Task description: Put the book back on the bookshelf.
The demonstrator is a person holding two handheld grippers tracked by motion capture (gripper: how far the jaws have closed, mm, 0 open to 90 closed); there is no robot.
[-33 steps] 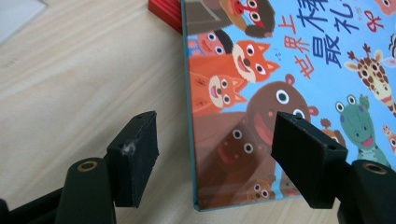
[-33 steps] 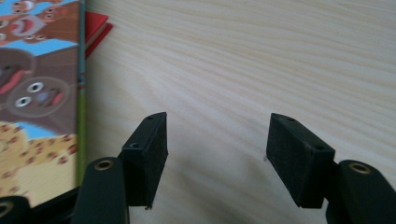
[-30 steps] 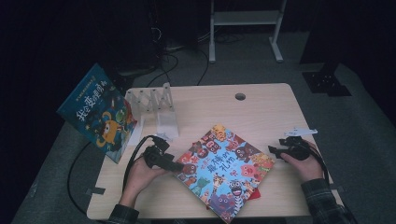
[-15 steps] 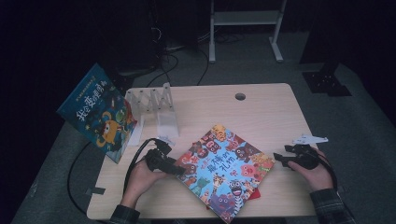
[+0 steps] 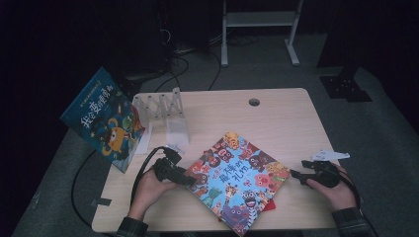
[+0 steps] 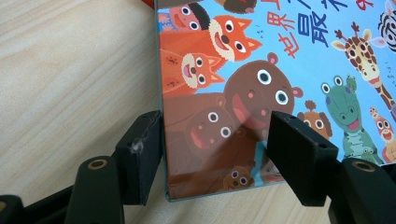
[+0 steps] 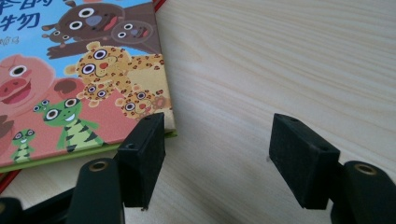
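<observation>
The animal picture book (image 5: 236, 183) lies flat on the surface (image 5: 276, 118). The left hand-held gripper (image 6: 215, 154), jaws spread, straddles its corner; the right hand-held gripper (image 7: 215, 154) waits released beside the opposite corner. Next, I judge, the left must clamp the cover edge.

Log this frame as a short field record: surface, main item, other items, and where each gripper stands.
surface: light wooden table
main item: animal picture book, flat on the table, a red book edge showing beneath it
other items: clear rack at the table's back left; blue picture book leaning at the left edge
left gripper: jaws open, astride the animal picture book's corner
right gripper: jaws open over bare table, just off the book's corner
</observation>
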